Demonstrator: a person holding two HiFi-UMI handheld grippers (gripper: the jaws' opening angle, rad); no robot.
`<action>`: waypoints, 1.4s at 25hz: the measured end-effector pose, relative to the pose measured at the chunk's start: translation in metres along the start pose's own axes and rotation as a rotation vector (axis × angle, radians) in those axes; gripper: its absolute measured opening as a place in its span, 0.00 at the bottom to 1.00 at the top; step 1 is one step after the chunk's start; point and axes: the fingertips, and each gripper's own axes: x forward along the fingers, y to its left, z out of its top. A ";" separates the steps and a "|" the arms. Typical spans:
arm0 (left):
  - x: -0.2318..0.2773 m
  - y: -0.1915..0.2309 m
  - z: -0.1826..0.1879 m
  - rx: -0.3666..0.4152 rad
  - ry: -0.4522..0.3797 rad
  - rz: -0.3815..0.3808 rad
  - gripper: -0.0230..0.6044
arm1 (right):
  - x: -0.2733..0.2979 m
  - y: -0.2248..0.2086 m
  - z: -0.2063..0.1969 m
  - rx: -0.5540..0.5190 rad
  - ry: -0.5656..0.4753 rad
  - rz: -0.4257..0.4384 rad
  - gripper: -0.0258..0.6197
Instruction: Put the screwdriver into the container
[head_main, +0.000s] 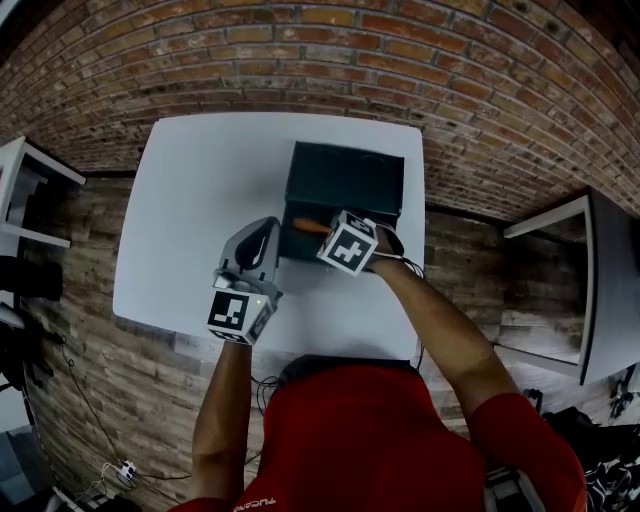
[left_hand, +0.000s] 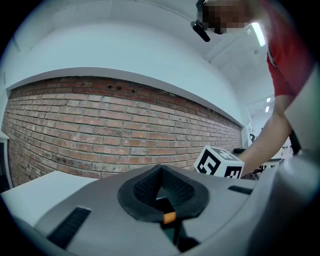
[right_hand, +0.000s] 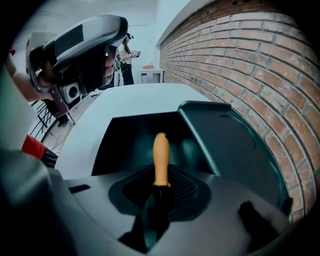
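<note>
Clamped in right gripper (right_hand: 159, 192): orange-handled screwdriver with dark shaft (right_hand: 160, 155), handle pointing straight ahead of jaws, above open mouth of dark green plastic container (right_hand: 135, 131) just ahead and below. Raised lid (right_hand: 235, 145) to the right. Noted left gripper (left_hand: 161, 192) with jaws together on nothing, off to the left. To finish well: lower until handle sits inside walls, clear of near rim, then release gently.

Lab-like workroom: brick wall (head_main: 400, 60), white tables (head_main: 190, 210), cables (head_main: 75, 365) across plank floor (head_main: 110, 400).
</note>
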 end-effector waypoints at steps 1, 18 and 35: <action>0.000 0.000 0.000 0.000 0.001 0.000 0.06 | 0.000 0.000 -0.001 -0.001 0.001 0.001 0.18; 0.004 -0.010 -0.002 0.008 0.010 -0.011 0.06 | -0.028 0.004 0.004 0.044 -0.112 0.033 0.23; 0.016 -0.041 0.020 0.028 -0.020 -0.060 0.06 | -0.148 0.000 0.052 0.087 -0.556 -0.020 0.22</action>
